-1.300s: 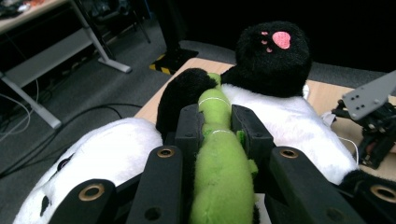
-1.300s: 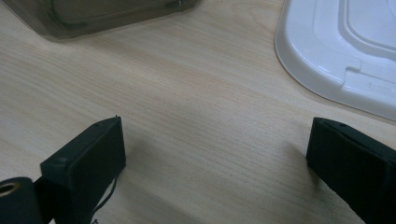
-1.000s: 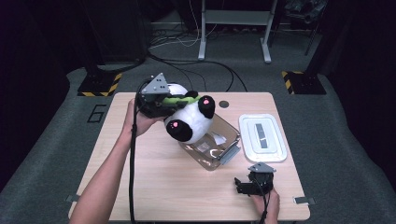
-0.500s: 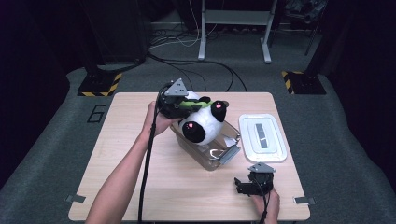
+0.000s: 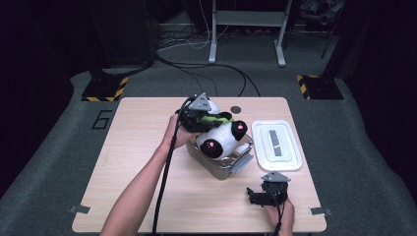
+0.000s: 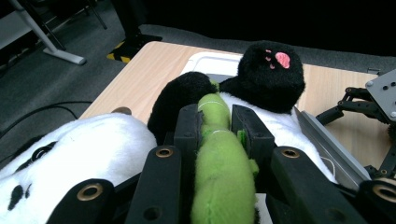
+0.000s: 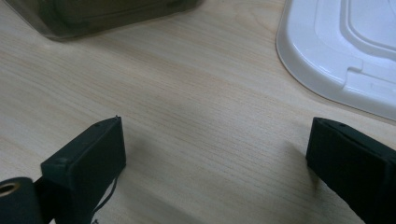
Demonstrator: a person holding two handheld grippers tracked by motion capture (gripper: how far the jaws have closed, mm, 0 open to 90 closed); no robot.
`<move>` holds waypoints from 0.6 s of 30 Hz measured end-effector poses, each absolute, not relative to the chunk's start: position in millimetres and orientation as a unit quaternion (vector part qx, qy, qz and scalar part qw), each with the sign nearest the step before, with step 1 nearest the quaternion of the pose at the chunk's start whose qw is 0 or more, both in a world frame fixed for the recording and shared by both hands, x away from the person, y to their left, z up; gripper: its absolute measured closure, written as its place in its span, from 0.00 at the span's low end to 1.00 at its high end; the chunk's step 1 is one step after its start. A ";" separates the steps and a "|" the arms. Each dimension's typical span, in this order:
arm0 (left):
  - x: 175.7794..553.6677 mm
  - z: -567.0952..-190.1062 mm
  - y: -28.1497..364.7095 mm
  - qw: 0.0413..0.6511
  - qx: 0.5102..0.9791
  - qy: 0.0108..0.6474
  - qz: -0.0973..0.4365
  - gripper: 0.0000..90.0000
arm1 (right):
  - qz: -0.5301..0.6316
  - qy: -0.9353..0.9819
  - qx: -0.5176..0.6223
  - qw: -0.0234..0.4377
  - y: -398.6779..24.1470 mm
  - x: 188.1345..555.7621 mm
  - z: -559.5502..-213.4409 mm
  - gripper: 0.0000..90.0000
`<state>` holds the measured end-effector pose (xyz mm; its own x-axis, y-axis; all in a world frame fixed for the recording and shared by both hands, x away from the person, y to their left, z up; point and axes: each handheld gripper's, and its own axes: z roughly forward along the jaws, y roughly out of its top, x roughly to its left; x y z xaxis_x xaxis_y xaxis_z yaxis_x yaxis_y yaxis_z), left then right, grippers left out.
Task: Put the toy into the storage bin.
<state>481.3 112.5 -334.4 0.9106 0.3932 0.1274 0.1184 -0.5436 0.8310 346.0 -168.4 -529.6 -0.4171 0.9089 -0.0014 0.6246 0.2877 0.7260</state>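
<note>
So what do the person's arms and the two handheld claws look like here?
Both forearms are bare, with no sleeves in sight. The left claw and right claw are black, each topped by a grey three-cornered plate and trailing a black cable toward the person. Up close, the jaws are blocky black bars with brass-coloured ringed holes at their pivots.
</note>
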 end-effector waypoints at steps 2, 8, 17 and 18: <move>481.2 -336.1 110.3 0.459 0.864 0.149 0.147 0.81 | 0.332 0.773 0.496 0.214 -168.4 346.0 -529.6 0.04; 480.6 -338.6 102.7 0.458 0.866 0.144 0.140 0.81 | 0.333 0.774 0.494 0.214 -168.4 346.1 -529.6 0.04; 482.8 -352.1 101.9 0.459 0.866 0.156 0.119 0.77 | 0.333 0.774 0.495 0.213 -168.2 346.0 -529.6 0.04; 482.9 -352.9 101.0 0.460 0.865 0.160 0.120 0.75 | 0.333 0.774 0.494 0.214 -168.3 346.0 -529.6 0.04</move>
